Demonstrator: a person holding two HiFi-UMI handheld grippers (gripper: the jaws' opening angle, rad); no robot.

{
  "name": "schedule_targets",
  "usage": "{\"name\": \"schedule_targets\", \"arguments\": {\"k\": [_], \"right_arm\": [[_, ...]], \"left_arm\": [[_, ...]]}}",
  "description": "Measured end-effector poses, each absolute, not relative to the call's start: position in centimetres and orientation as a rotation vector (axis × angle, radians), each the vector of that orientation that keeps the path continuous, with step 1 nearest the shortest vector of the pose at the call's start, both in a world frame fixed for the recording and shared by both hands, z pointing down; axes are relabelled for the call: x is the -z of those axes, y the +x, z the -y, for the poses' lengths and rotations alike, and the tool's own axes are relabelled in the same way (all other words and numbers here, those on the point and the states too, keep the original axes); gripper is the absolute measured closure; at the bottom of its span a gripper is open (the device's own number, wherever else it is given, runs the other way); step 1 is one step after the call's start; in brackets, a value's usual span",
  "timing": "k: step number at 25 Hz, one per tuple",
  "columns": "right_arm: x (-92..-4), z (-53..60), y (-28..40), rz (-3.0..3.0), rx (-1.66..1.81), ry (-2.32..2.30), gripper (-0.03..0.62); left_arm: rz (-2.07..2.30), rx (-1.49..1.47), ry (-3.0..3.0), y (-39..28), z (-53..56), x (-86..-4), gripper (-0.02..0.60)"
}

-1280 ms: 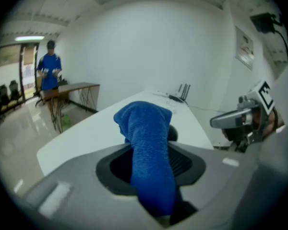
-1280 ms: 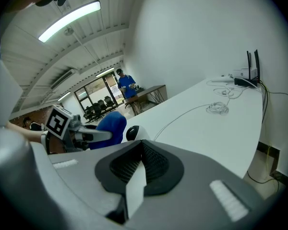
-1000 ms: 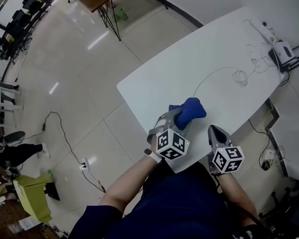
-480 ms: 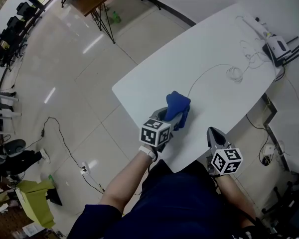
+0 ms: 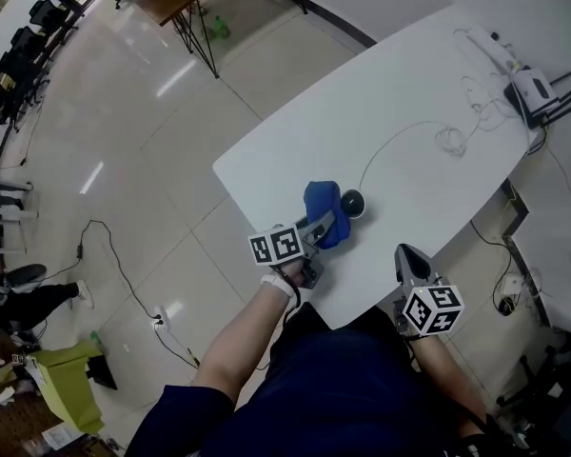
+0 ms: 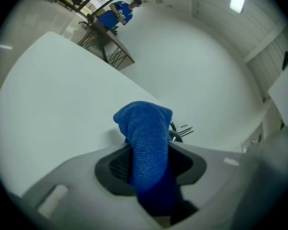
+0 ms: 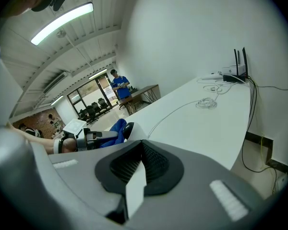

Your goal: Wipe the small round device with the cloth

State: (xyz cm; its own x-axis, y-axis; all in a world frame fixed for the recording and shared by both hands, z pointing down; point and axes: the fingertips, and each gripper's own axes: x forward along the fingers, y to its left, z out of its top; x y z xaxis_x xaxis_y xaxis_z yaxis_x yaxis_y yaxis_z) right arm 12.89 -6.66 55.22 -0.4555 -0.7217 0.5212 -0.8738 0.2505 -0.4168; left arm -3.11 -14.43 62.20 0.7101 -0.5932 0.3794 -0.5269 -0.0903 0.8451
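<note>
Where the white worktop (image 5: pixel 428 93) narrows toward the person, the following are recorded.

Item one: the left claw (image 5: pixel 321 232) is pinched on the blue cloth (image 5: pixel 321 206). A thick fold is clamped between the pads and bunched beyond the tips, as seen in the left gripper view.

Item two: the small round device (image 5: pixel 352 203), dark, is set on the worktop just beside the cloth, on its right in the head view. Whether the two touch cannot be told. In the left gripper view only a sliver of the device (image 6: pixel 175 134) is seen behind the cloth.

Item three: the right claw (image 5: pixel 408 252) is pressed together with nothing held, and is kept at the near edge, apart from the device.

Item four: a thin cable (image 5: pixel 400 136) is laid from beside the device toward a router (image 5: pixel 541 98) at the far corner.
</note>
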Motion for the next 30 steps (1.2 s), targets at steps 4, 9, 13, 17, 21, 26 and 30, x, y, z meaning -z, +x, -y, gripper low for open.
{"name": "schedule_targets", "arguments": {"k": [4, 9, 13, 17, 21, 26, 30], "right_arm": [[-55.3, 6.7, 13.0, 2.289, -0.991, 1.502, 0.589], [-55.2, 6.4, 12.9, 2.288, -0.985, 1.507, 0.589], [-54.8, 5.8, 12.3, 2.303, -0.973, 1.500, 0.589], [-54.2, 5.5, 11.9, 2.318, -0.960, 1.492, 0.589], [-54.1, 5.2, 11.7, 2.327, -0.952, 1.482, 0.589], [-53.7, 4.6, 11.0, 2.338, -0.945, 1.480, 0.589], [-54.0, 4.2, 11.6, 2.322, -0.962, 1.497, 0.589]], "left_arm": [[0.904, 0.061, 1.667, -2.8, 14.2, -64.7, 0.411], [0.972, -0.086, 1.667, -2.8, 14.2, -66.2, 0.411], [1.009, -0.112, 1.702, -3.5, 13.9, -64.9, 0.411], [1.158, -0.195, 1.922, -5.4, 14.6, -60.3, 0.411], [1.268, -0.571, 2.364, -4.5, 16.3, -56.3, 0.411], [1.125, -1.117, 2.768, -0.1, 16.0, -55.6, 0.410], [1.069, -1.447, 3.018, 1.8, 13.8, -55.6, 0.410]]}}
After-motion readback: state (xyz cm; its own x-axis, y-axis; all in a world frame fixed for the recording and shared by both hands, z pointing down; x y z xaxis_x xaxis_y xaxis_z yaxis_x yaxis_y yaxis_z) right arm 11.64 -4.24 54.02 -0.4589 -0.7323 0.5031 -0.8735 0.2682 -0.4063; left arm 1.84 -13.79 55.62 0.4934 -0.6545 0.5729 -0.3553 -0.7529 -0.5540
